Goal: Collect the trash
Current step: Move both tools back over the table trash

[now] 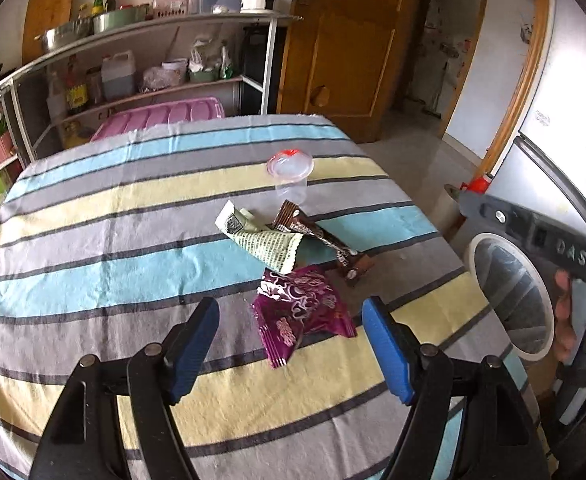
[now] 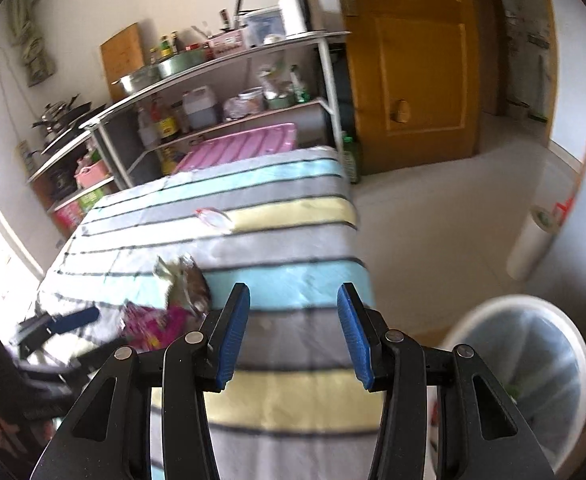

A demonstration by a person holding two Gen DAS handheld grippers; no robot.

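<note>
3 wrappers (image 1: 293,264), 1 cup (image 1: 290,176); 2 hand-held grippers, left (image 1: 291,344) and right (image 2: 293,336), gape empty.

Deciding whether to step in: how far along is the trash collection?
Nothing on the table looks collected yet. Both grippers are empty; the left gripper straddles the purple wrapper, open. The green wrapper, brown wrapper and cup still await the bin.

A table under a striped cloth (image 1: 105,272) carries a clear plastic cup (image 1: 291,178), a green wrapper (image 1: 267,240) overlapping a brown wrapper (image 1: 325,240), and a purple wrapper (image 1: 301,316) just beside them.
</note>
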